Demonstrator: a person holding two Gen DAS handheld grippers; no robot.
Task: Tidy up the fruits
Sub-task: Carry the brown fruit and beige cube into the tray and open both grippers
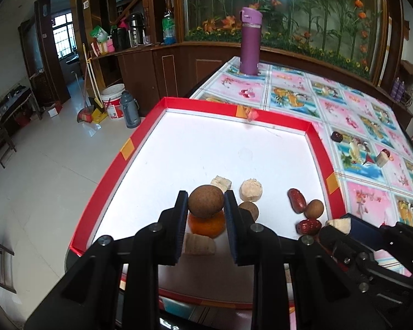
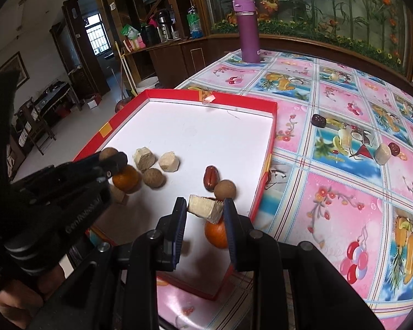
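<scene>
The left gripper [image 1: 205, 202] clamps a brown round fruit [image 1: 206, 201] low in frame over the red tray [image 1: 320, 148]; the right gripper [image 2: 205, 211] pinches a pale chunk [image 2: 205, 208]. Released carelessly, the ball could roll into neighbours.

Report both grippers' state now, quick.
Left gripper: shut on the round brown fruit, above the red-rimmed tray.
Right gripper: shut on the pale cut chunk, above the same tray.
</scene>
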